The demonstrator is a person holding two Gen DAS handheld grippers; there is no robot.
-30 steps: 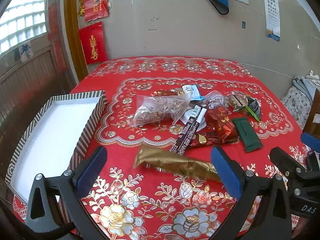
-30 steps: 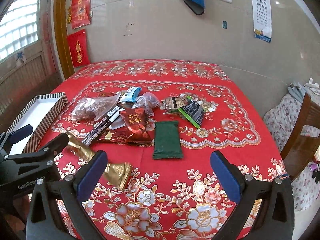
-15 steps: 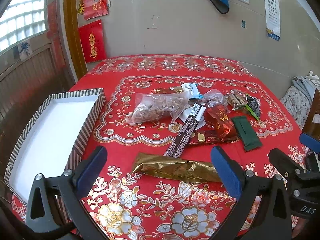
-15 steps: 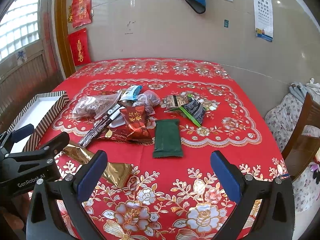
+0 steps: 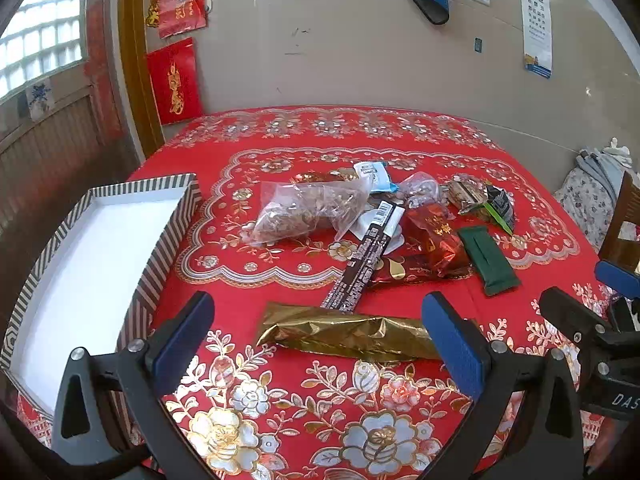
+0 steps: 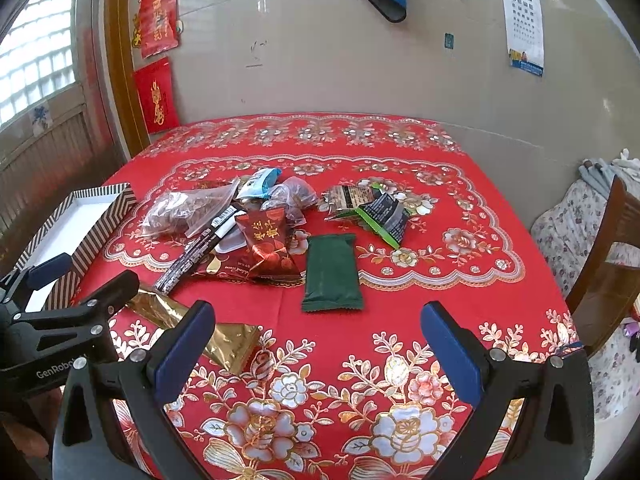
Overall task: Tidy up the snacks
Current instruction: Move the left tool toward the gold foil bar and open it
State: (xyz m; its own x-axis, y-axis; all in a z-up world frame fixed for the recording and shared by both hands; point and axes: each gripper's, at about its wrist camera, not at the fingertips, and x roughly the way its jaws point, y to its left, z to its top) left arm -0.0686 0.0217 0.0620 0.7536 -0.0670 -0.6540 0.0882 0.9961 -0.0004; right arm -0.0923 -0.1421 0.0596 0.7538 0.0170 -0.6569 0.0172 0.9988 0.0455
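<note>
Snacks lie scattered on a table covered by a red floral tablecloth [image 5: 280, 292], seen from 2 handheld grippers above its near edge. At the table's left edge sits a striped box [image 5: 160, 248] with a bare white inside. Just right of it, toward the middle of the cloth, a clear bag of brown snacks [image 5: 304, 212] leans against a blue-and-white packet [image 5: 376, 176] and a second small clear bag [image 5: 420, 188]. A long black stick packet [image 5: 364, 264] runs diagonally from that pile toward the near edge, and its lower end reaches a gold foil packet [image 5: 344, 336] lying flat and crosswise. Right of the stick packet a shiny red packet [image 6: 268, 244] rests on a darker red wrapper [image 6: 232, 270]. Next comes a dark green packet [image 6: 330, 272], flat and alone, and behind it a black-and-green packet [image 6: 384, 216] overlapping a striped foil one [image 6: 344, 198]. A wooden chair [image 6: 612, 264] stands off the table's right edge.

The left gripper [image 5: 318, 340] hovers with its blue pads spread wide; the gold foil packet lies directly between them, and whether they touch it cannot be told. The right gripper [image 6: 316, 346] is also spread wide and holds nothing, with the dark green packet just beyond its fingertips and the gold packet's end beside its left pad [image 6: 182, 350].
</note>
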